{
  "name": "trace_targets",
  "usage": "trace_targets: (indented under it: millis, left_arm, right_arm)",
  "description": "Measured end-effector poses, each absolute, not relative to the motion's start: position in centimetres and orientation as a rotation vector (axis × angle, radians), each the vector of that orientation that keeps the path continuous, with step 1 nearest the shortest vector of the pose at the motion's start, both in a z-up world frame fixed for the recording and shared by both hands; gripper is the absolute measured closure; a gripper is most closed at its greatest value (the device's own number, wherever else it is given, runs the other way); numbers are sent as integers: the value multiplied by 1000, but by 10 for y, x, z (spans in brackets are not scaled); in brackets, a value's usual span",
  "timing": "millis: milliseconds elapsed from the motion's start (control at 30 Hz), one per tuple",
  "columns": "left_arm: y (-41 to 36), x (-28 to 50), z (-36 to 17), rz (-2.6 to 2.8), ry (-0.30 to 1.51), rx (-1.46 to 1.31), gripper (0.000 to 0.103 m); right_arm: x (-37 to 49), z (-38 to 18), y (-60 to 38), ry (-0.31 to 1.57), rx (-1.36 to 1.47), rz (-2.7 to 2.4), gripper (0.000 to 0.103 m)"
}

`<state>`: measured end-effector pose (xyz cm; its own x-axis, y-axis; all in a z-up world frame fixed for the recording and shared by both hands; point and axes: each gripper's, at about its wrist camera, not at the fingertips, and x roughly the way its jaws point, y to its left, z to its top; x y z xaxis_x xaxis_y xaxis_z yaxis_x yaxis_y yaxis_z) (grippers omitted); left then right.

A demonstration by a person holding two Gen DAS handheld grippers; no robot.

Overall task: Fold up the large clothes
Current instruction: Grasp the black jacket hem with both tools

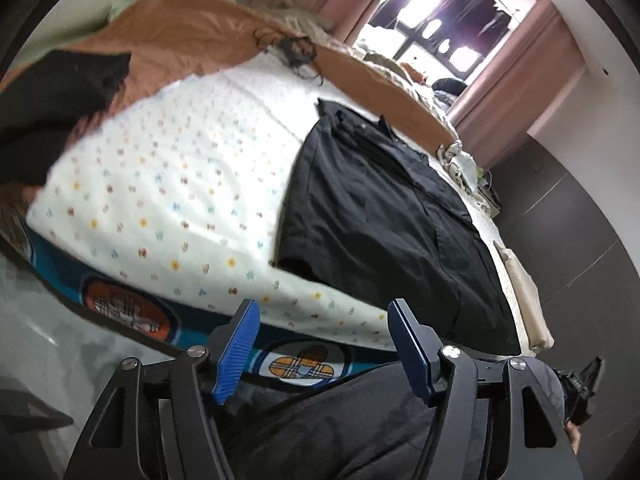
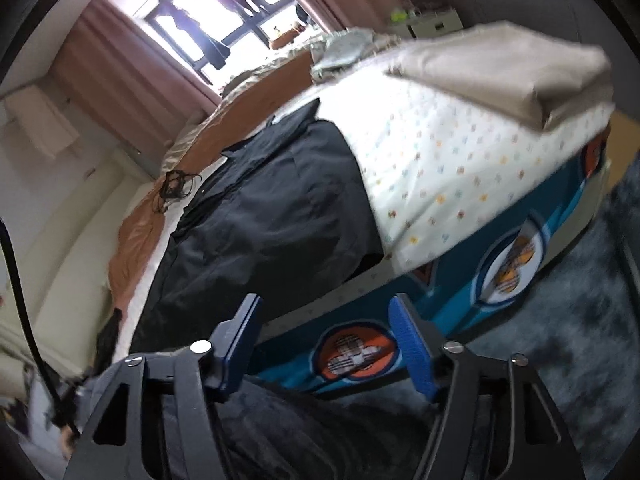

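A large black garment lies spread flat on the bed's white dotted sheet; it also shows in the right wrist view, reaching close to the bed's near edge. My left gripper is open and empty, held off the bed's near edge, short of the garment. My right gripper is open and empty, also off the near edge, just below the garment's hem.
An orange blanket covers the far side of the bed, with a tangle of black cord on it. A beige folded cloth lies on the bed's right corner. The teal mattress side faces me. A window with pink curtains is behind.
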<state>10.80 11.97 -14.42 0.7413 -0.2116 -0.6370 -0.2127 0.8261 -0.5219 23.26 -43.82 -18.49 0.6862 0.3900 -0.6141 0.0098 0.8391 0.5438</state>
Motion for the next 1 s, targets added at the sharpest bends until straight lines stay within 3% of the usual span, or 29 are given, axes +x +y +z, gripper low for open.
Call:
trace_targets:
  millis: [133,600,667,733,1000]
  left_arm:
    - [124,119,-158,-2,778,-614,43]
    - [133,174,-191,-16,843,-678,43]
    - [135,181,-195,-14,850,-688,43]
    - [138,187,-196,-16,845,-705,43]
    - [153,213,-201,-65,866,-794,43]
  right_arm:
    - [251,-206,-441,807,575,208,39]
    - [331,-252,-454,846,699,178,41]
    - [336,-255,-454,844,719,197,47]
    - [341,-256,-451,850,738,259,65]
    - [357,-256,-448,827,769,345,66]
